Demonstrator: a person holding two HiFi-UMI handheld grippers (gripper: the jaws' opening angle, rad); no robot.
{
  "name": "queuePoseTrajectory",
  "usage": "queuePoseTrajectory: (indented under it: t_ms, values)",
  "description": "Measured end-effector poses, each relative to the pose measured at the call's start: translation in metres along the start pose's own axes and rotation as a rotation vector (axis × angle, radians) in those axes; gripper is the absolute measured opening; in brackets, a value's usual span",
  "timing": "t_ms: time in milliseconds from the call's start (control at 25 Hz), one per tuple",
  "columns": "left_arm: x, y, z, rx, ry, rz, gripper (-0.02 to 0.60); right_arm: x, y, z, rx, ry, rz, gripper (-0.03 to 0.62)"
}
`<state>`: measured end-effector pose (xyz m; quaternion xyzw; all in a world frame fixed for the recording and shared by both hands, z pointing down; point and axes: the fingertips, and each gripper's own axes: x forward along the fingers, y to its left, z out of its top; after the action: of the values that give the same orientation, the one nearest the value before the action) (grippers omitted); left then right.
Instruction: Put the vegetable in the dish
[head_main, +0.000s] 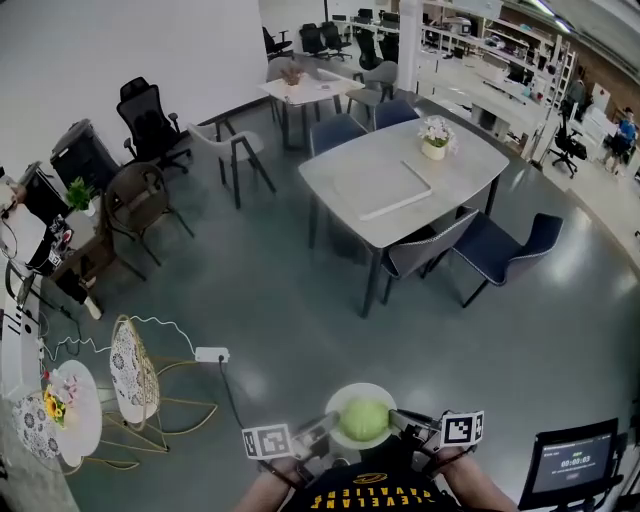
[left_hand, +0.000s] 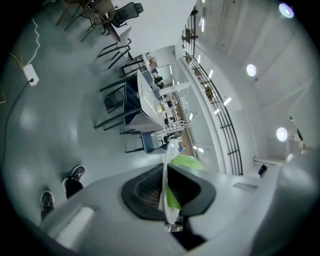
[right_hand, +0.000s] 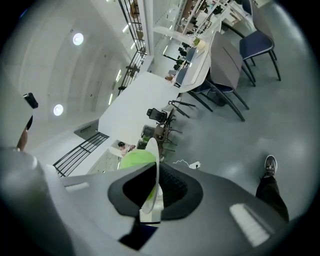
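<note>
Vegetable lies in the dish, which you hold close to your body above the floor. Your left tool is clamped on one side of the dish rim. Your right tool is clamped on the opposite side. Placing looks done. Likely left: setting the dish down.
</note>
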<state>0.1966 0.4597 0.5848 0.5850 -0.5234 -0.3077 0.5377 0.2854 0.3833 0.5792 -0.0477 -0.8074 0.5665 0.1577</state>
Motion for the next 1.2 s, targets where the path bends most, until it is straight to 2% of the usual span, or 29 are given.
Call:
queuePoseTrajectory:
  t_ms: [160, 280, 360, 440, 720, 960, 1080, 1200]
  values:
    - [0.033, 0.007, 0.054, 0.011, -0.045, 0.034, 0.018, 0.030, -0.021, 0.057, -0.001, 0.044, 0.011, 0.026]
    - [0.065, -0.001, 0.090, 0.025, -0.063, 0.044, 0.018, 0.043, -0.020, 0.107, -0.017, 0.062, 0.067, 0.026]
    - [0.090, -0.007, 0.110, 0.032, -0.074, 0.052, 0.018, 0.044, -0.030, 0.139, -0.019, 0.072, 0.052, 0.028]
    - [0.111, -0.007, 0.127, 0.028, -0.087, 0.058, 0.018, 0.048, -0.040, 0.167, -0.021, 0.080, 0.035, 0.029]
    - [0.160, -0.011, 0.174, -0.027, -0.129, 0.038, 0.020, 0.063, -0.048, 0.241, -0.035, 0.067, 0.095, 0.026]
    - [0.171, -0.004, 0.215, -0.019, -0.098, 0.033, 0.020, 0.086, -0.060, 0.268, -0.025, 0.051, 0.018, 0.027]
    - [0.182, 0.013, 0.253, -0.035, -0.069, 0.028, 0.020, 0.115, -0.068, 0.293, -0.027, 0.025, -0.003, 0.026]
    - [0.191, 0.023, 0.298, -0.019, -0.027, 0.018, 0.020, 0.147, -0.072, 0.319, -0.007, -0.019, -0.016, 0.027]
